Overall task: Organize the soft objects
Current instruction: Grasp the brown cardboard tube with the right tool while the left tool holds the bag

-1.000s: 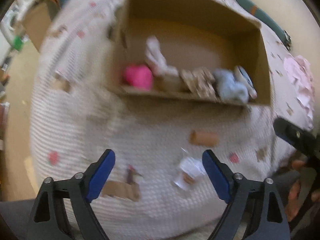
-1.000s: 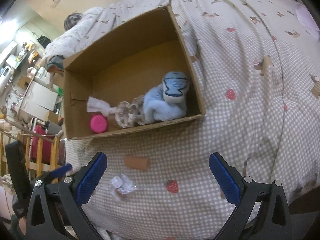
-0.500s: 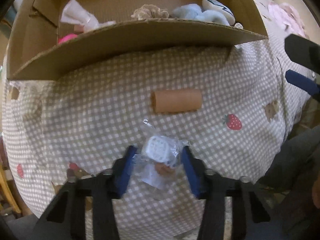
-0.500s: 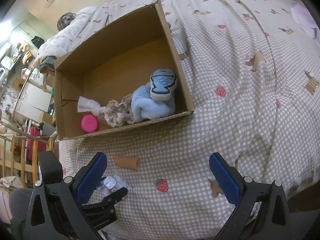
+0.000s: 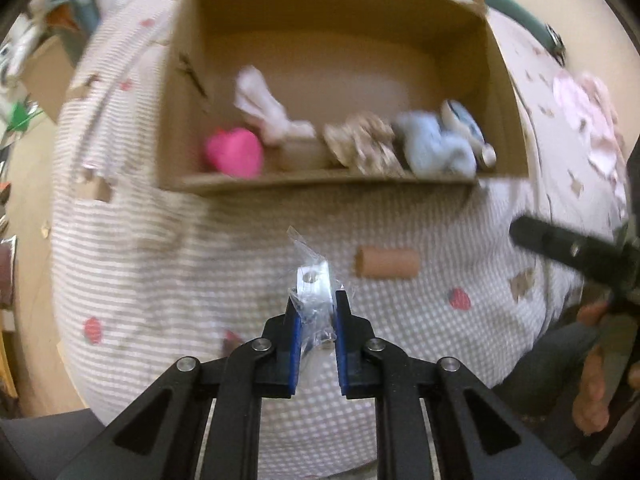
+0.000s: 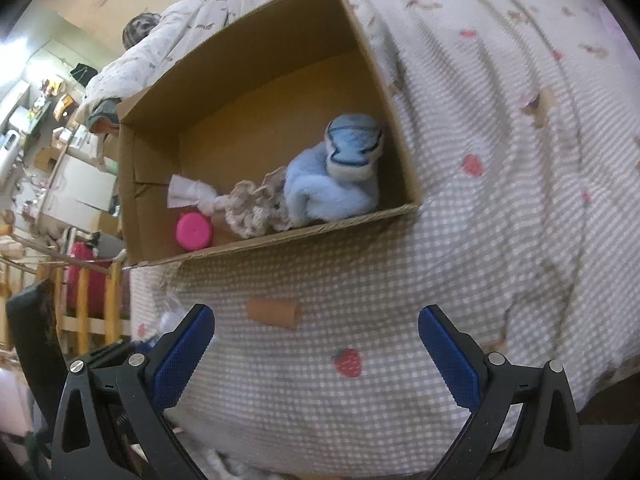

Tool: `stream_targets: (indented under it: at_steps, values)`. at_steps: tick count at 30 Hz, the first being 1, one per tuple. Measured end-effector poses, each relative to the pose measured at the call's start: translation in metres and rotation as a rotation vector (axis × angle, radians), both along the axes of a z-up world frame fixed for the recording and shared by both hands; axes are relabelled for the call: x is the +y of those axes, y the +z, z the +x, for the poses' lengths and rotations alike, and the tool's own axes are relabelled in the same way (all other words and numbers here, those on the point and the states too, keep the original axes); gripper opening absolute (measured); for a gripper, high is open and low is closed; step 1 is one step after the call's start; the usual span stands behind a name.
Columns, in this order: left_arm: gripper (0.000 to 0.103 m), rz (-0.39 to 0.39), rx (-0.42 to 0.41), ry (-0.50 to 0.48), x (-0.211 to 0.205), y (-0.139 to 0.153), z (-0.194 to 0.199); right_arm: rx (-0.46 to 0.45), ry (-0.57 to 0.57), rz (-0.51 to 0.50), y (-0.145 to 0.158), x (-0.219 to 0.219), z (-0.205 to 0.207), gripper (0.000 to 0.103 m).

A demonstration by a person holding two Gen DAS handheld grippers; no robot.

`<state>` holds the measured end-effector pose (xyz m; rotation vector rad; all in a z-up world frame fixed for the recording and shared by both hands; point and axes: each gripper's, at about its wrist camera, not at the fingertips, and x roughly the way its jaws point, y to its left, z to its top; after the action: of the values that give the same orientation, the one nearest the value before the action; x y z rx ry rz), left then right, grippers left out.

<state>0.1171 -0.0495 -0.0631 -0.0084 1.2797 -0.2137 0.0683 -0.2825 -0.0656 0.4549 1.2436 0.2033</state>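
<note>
My left gripper [image 5: 314,312] is shut on a clear plastic packet [image 5: 312,280] with a white piece inside, held above the checked bedspread [image 5: 200,264]. A cardboard box [image 5: 332,182] stands ahead; in it lie a pink heart-shaped cushion [image 5: 234,152], a white knotted cloth [image 5: 264,110], a beige crocheted piece [image 5: 366,142] and a light blue plush [image 5: 438,148]. A brown cardboard tube [image 5: 386,263] lies on the bedspread right of the packet. My right gripper [image 6: 316,344] is open and empty above the bedspread, with the tube [image 6: 274,312] and the box [image 6: 280,240] ahead of it.
A pink cloth [image 5: 588,120] lies on the bed at the far right. The bed's edge drops off at the left, with a wooden rail [image 6: 80,292] and room clutter beyond. My right tool's black body [image 5: 572,248] shows at the right of the left wrist view.
My left gripper closed on the plastic packet and lifted it off the bedspread, pulling back from the box. My right gripper stayed open and shifted slightly.
</note>
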Motion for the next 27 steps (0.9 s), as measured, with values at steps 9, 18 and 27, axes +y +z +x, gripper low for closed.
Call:
stream_targets:
  at_steps: [9,18,27]
  values:
    - [0.013,-0.021,-0.051,0.104,0.053,0.022,0.008,0.098,0.054,0.136,-0.027,0.024,0.016,0.062]
    - [0.013,-0.033,-0.052,0.129,0.059,0.017,0.006,0.199,0.164,0.046,-0.062,0.072,0.035,0.044]
    - [0.013,-0.041,-0.059,0.139,0.057,0.017,0.009,0.127,0.228,-0.013,-0.048,0.078,0.026,0.005]
